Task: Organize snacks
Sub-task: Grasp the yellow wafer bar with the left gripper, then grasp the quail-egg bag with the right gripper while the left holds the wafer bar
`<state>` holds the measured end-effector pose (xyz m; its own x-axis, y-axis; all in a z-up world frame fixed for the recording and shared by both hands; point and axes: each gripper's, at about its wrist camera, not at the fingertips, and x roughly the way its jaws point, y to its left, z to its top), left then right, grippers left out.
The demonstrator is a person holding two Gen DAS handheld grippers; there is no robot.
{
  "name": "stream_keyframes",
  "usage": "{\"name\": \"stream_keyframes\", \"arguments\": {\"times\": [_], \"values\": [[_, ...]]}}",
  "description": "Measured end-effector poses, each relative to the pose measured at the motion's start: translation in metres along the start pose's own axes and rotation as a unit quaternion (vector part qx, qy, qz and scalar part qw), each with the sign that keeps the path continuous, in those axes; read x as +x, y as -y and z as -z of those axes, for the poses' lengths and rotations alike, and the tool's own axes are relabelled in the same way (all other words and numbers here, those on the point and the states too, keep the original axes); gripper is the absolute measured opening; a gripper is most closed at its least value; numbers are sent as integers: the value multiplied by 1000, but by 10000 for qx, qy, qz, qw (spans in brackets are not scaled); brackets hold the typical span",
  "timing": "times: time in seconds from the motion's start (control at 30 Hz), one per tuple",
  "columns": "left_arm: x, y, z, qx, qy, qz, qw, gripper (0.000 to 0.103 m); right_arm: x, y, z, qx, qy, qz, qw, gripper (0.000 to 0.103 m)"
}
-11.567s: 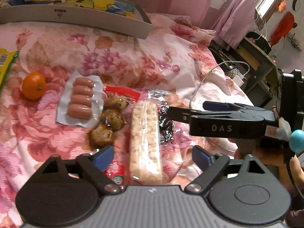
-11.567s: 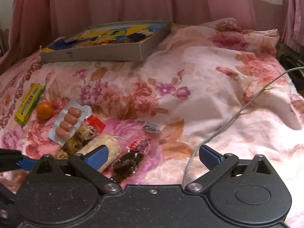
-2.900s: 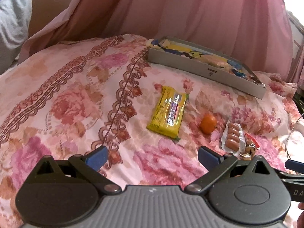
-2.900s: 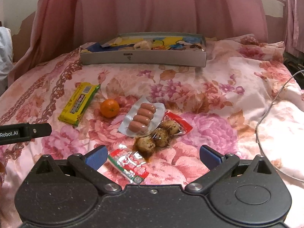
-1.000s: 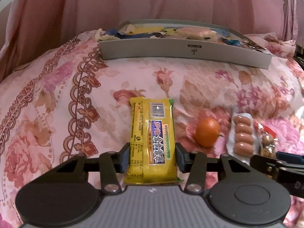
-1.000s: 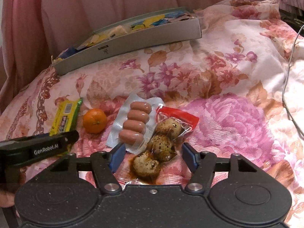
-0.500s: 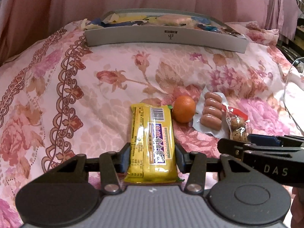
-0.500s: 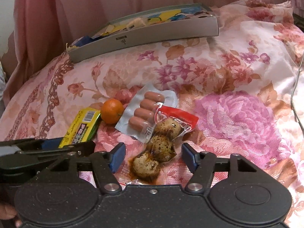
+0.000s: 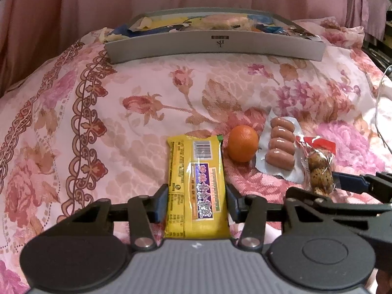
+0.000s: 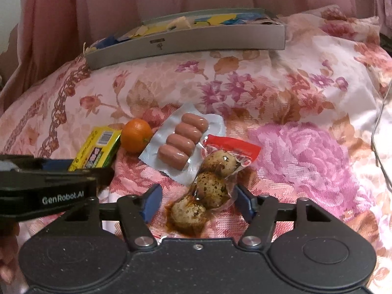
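My left gripper (image 9: 197, 199) is shut on a yellow snack bar (image 9: 196, 178) that points away from me over the floral bedspread. Right of the bar lie an orange (image 9: 242, 147), a sausage pack (image 9: 280, 148) and a clear pack of speckled quail eggs (image 9: 318, 169). In the right wrist view my right gripper (image 10: 197, 202) is shut on the quail egg pack (image 10: 210, 186), its blue pads at the pack's near end. The sausage pack (image 10: 182, 147), orange (image 10: 136, 138) and yellow bar (image 10: 98, 150) lie left of it. The left gripper (image 10: 80, 171) shows at the left edge.
A grey shallow box (image 9: 215, 45) with colourful snacks inside sits at the far end of the bed, also seen as the box (image 10: 186, 42) from the right. Pink curtains hang behind. A thin white cable (image 10: 378, 132) runs along the right edge of the bedspread (image 10: 306, 93).
The left gripper has carried the yellow bar rightward, close beside the orange. The right gripper stays closed around the egg pack; both views have swung to face the grey box more squarely.
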<state>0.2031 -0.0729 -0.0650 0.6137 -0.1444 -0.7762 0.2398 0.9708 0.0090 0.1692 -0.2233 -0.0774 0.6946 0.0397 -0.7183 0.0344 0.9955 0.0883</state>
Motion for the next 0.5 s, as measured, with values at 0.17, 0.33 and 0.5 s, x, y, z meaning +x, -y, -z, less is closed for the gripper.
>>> {"name": "stream_keyframes", "arguments": {"times": [0.17, 0.33, 0.5], "values": [[-5, 0, 2, -153, -137, 45, 9998, 52, -1, 0, 1, -52, 38, -46, 10000, 64], [-16, 0, 9, -238, -238, 52, 9994, 51, -6, 1, 3, -36, 40, -121, 9999, 60], [-31, 1, 22, -463, -281, 142, 9984, 51, -18, -2, 11, -112, -9, -293, 9995, 58]]}}
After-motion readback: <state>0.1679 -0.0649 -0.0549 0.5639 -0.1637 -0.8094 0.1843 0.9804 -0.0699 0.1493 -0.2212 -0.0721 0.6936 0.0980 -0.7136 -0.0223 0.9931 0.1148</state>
